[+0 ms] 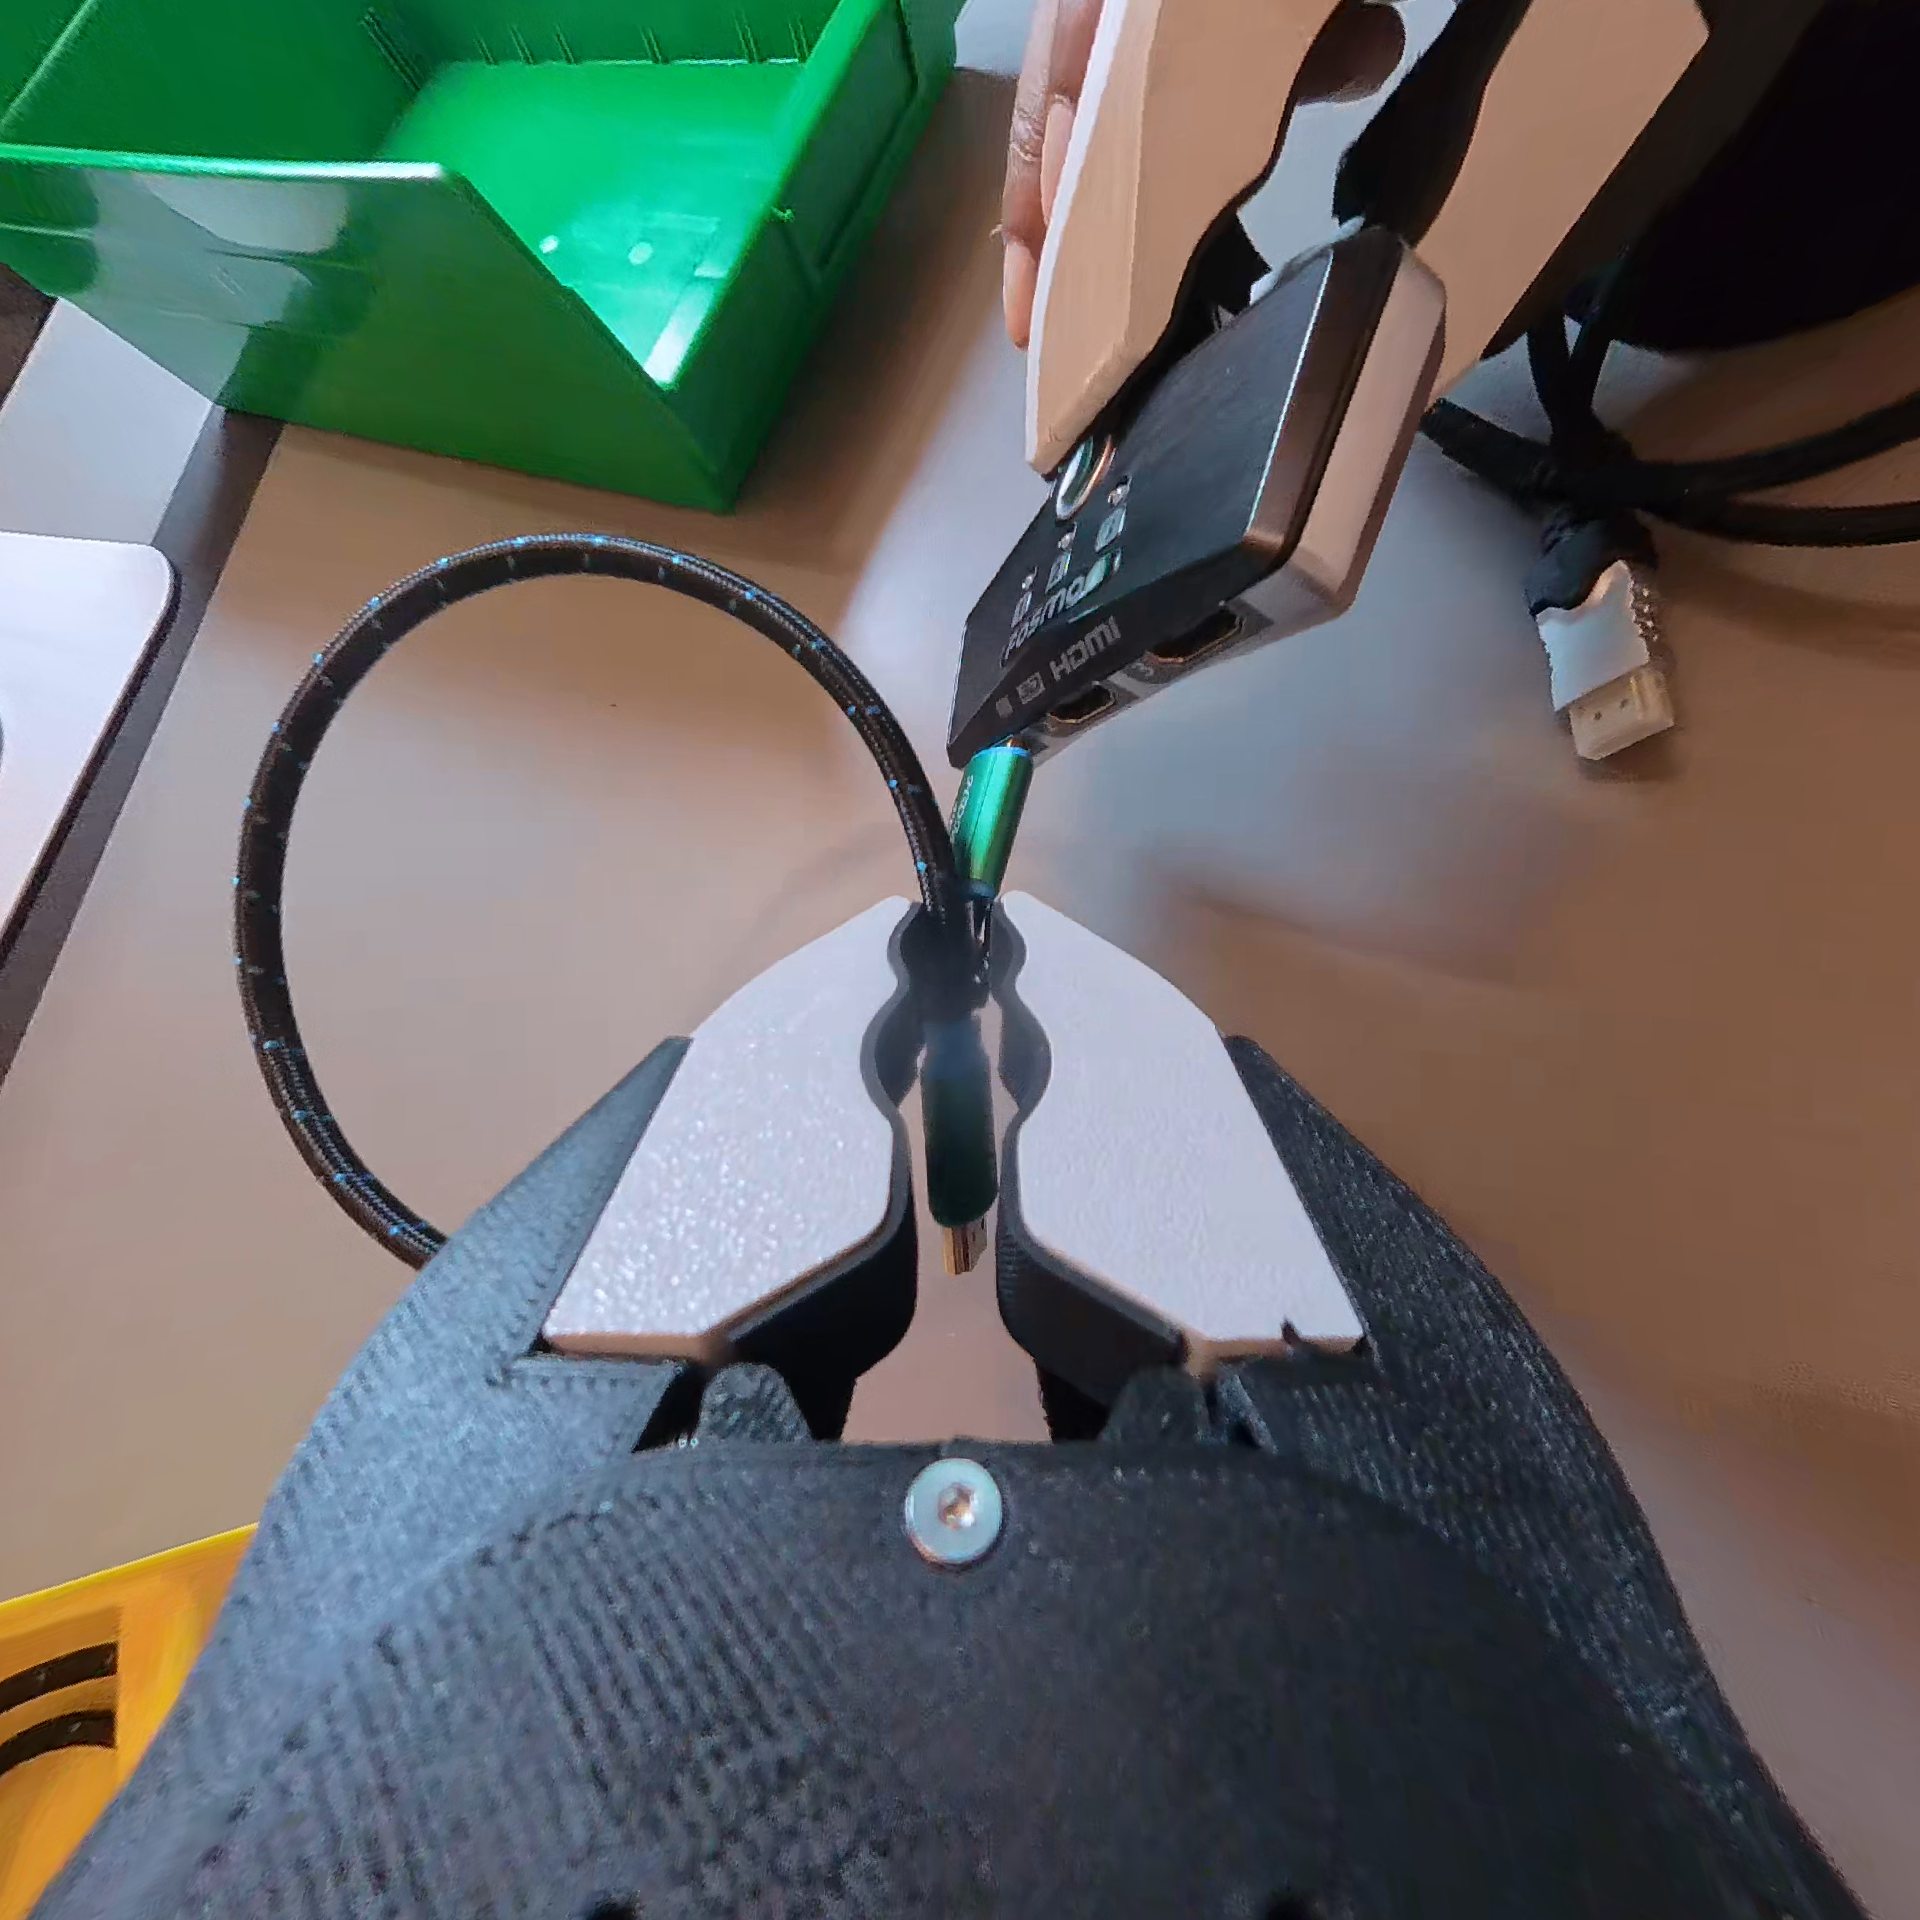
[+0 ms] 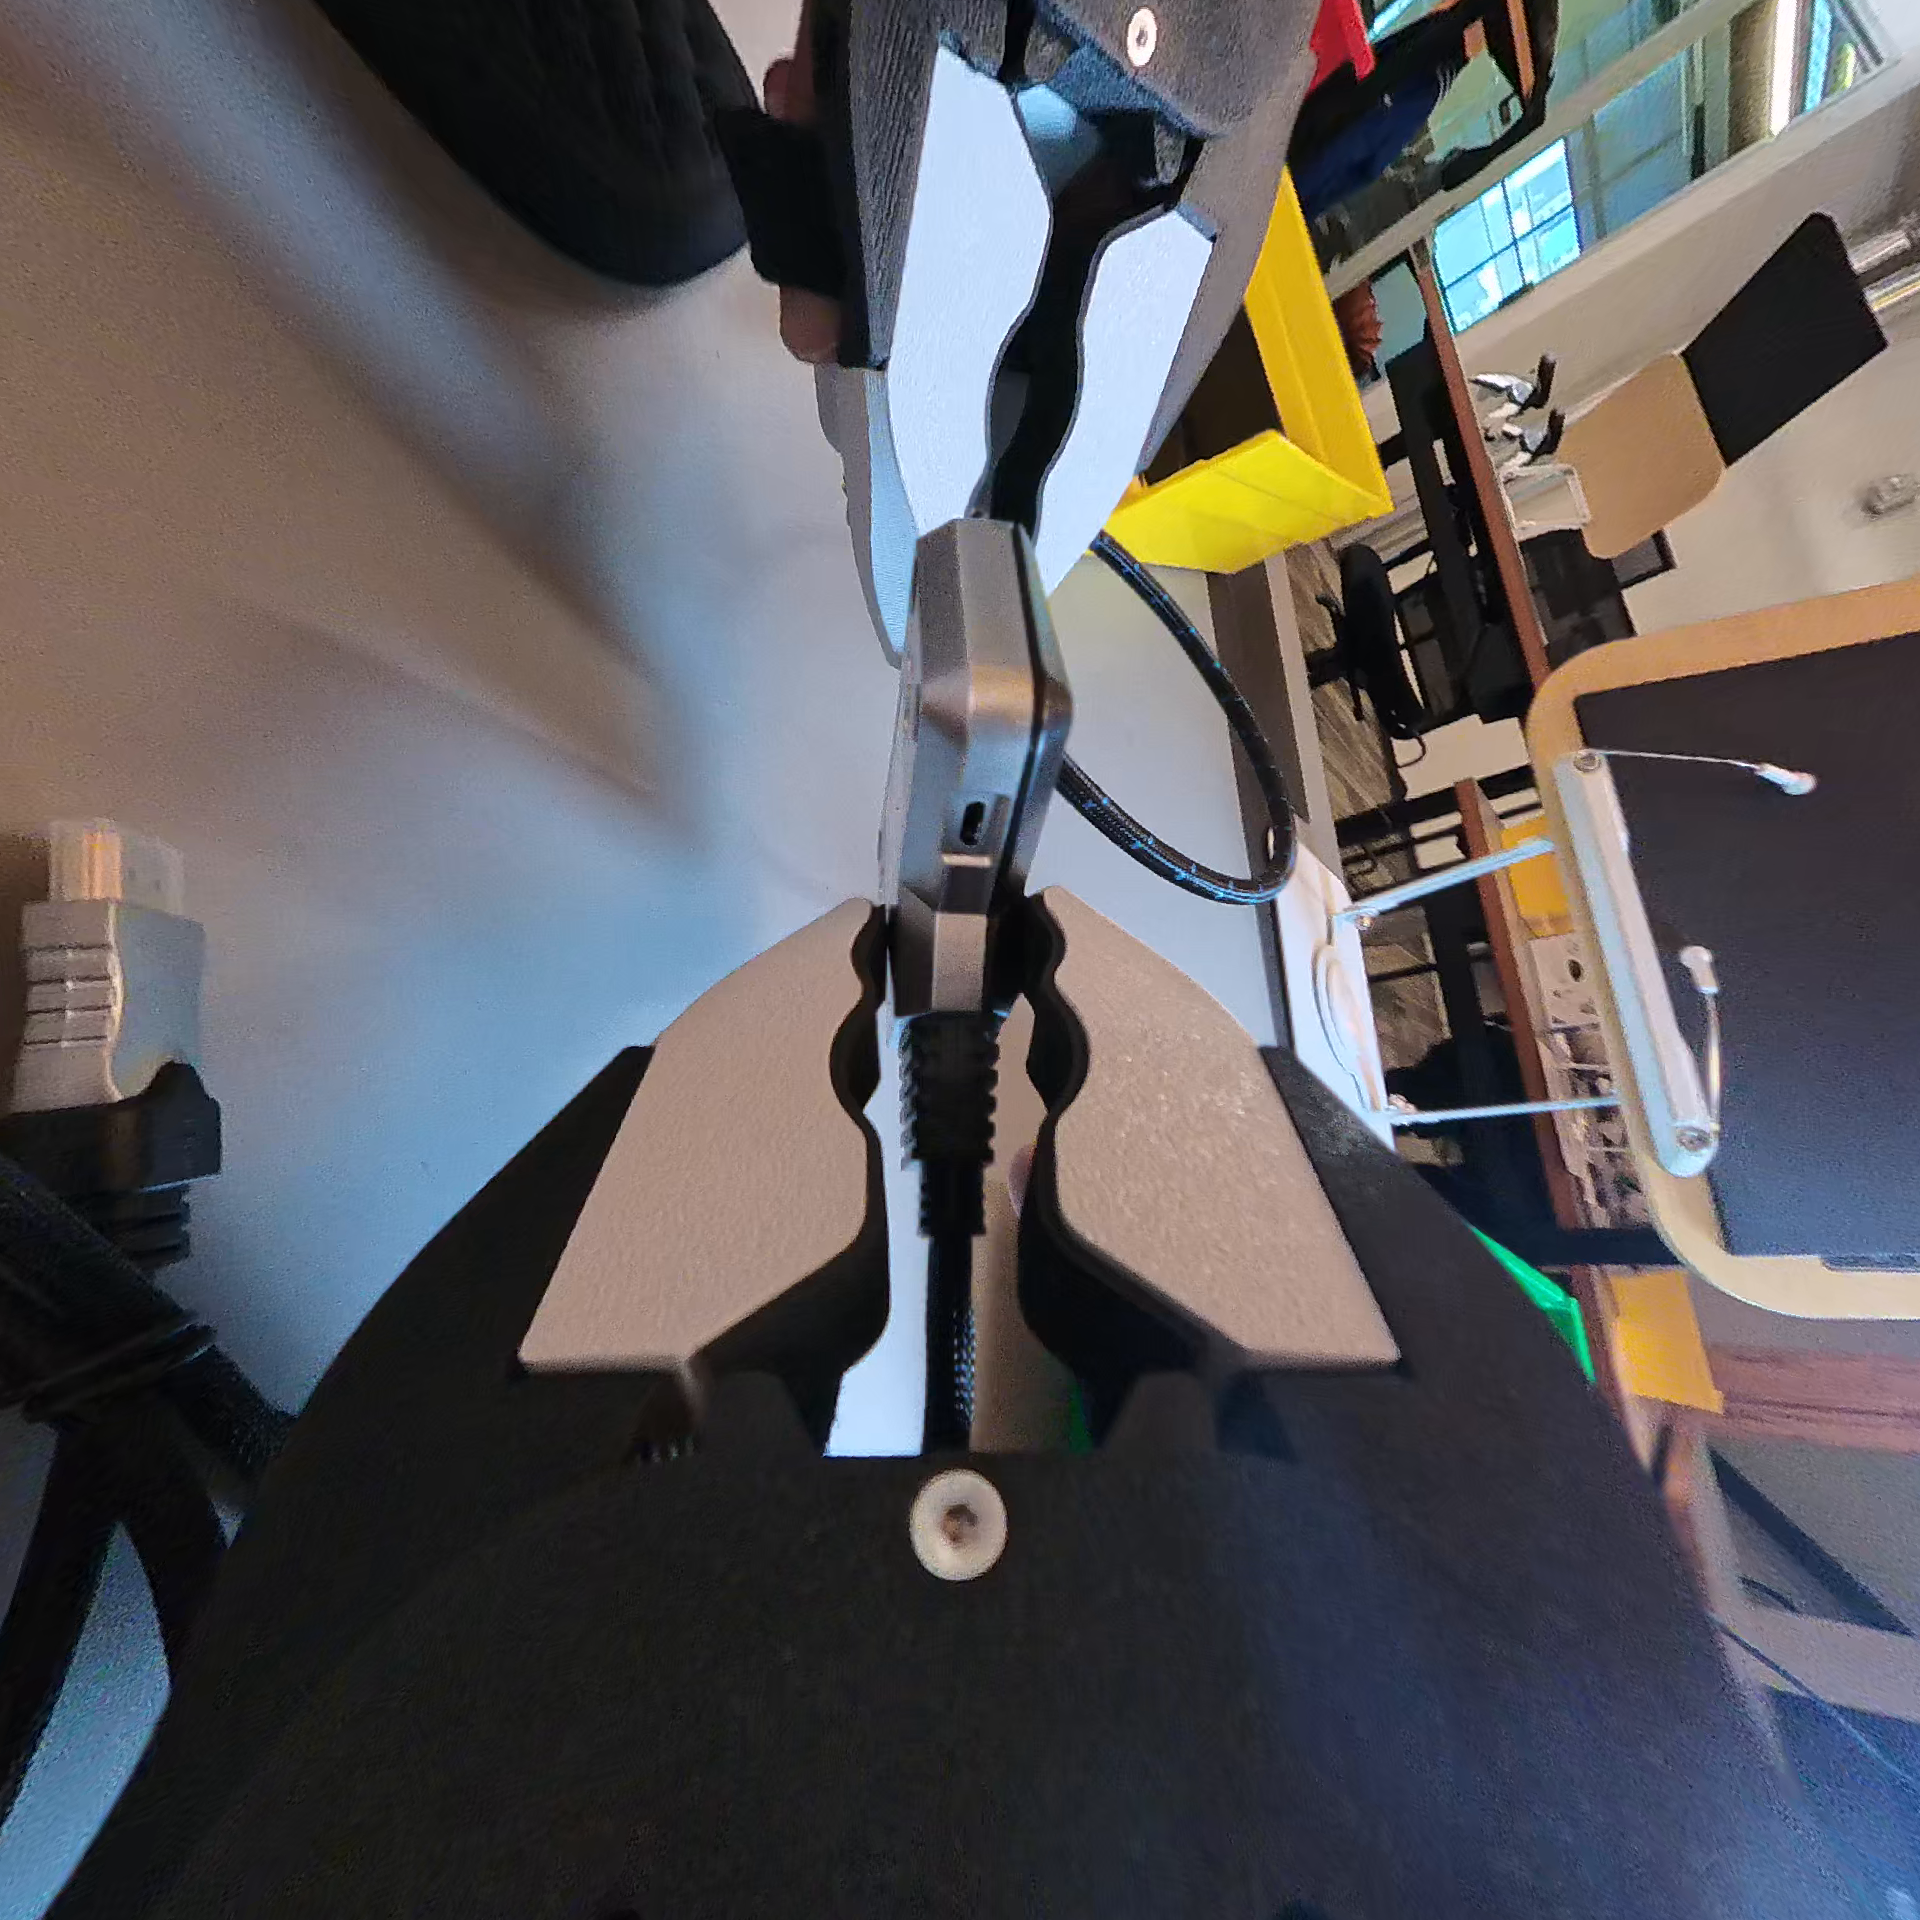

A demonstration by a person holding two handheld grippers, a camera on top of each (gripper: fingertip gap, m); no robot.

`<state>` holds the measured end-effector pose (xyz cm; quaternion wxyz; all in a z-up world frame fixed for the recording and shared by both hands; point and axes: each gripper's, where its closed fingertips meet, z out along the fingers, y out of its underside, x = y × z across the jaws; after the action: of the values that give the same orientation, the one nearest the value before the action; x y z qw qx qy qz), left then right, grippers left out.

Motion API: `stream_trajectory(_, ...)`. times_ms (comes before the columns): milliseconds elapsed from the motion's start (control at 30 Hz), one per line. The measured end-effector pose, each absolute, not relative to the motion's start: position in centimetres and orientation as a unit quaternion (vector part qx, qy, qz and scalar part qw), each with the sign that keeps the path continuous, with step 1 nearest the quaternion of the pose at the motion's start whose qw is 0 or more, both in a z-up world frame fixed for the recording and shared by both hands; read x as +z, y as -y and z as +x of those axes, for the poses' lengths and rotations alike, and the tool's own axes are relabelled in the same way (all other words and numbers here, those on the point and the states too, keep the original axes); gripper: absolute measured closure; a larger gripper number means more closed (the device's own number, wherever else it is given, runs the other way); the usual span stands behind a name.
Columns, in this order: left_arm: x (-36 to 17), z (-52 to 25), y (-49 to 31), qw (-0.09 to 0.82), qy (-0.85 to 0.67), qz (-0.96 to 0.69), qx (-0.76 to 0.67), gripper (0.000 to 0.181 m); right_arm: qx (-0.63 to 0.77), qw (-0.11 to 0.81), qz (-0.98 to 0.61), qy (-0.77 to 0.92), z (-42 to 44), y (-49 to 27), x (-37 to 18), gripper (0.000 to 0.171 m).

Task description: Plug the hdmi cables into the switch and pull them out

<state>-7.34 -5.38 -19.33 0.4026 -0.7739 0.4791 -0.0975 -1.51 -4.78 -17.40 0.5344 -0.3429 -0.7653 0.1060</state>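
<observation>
My right gripper (image 1: 1236, 436) is shut on the black HDMI switch (image 1: 1195, 520) and holds it tilted above the tan table. My left gripper (image 1: 961, 914) is shut on a black braided cable (image 1: 312, 748), just behind its green plug (image 1: 987, 821). That plug's tip is at the switch's leftmost port; I cannot tell how deep it sits. The cable loops left, and its other green plug (image 1: 961, 1164) lies between my left fingers. In the right wrist view the right gripper (image 2: 961, 914) clamps the grey switch (image 2: 977, 727) by its end, with the left gripper (image 2: 987, 540) beyond.
A green bin (image 1: 499, 239) stands at the back left and a yellow bin (image 1: 83, 1662) at the near left. A white-tipped HDMI plug (image 1: 1605, 665) and a bundle of black cables (image 1: 1662, 468) lie on the table to the right. A silver slab (image 1: 62, 675) is at the left edge. The tips of one gripper are about 7 centimeters away from the tips of the other.
</observation>
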Motion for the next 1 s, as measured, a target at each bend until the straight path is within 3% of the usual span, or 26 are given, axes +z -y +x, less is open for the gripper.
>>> stream_trajectory(33,-19.4,-7.2,5.4,0.4,-0.478,-0.776,-0.1,0.17,0.093,0.532,-0.342,0.769,-1.5,4.7,-17.6,0.146)
stream_trajectory(333,-18.7,-6.4,5.3,0.431,-0.479,-0.756,-0.113,0.166,0.026,0.547,-0.322,0.772,-1.3,4.3,-17.2,0.147)
stream_trajectory(433,-14.8,-8.8,5.1,0.487,-0.458,-0.734,-0.119,0.154,0.033,0.577,-0.32,0.751,-0.7,3.8,-15.4,0.148)
stream_trajectory(567,-8.6,-17.9,4.4,0.541,-0.378,-0.745,-0.097,0.153,0.064,0.614,-0.34,0.709,0.6,2.3,-12.7,0.148)
stream_trajectory(633,-8.8,-23.9,3.7,0.488,-0.361,-0.794,-0.036,0.151,0.073,0.626,-0.349,0.693,1.1,1.7,-11.9,0.148)
stream_trajectory(767,-13.0,-35.8,2.7,0.299,-0.308,-0.899,0.087,0.149,0.066,0.63,-0.351,0.69,1.4,1.2,-11.8,0.148)
stream_trajectory(1000,-20.5,-42.3,0.5,0.136,-0.145,-0.974,0.105,0.147,0.051,0.623,-0.343,0.701,1.0,1.5,-12.4,0.147)
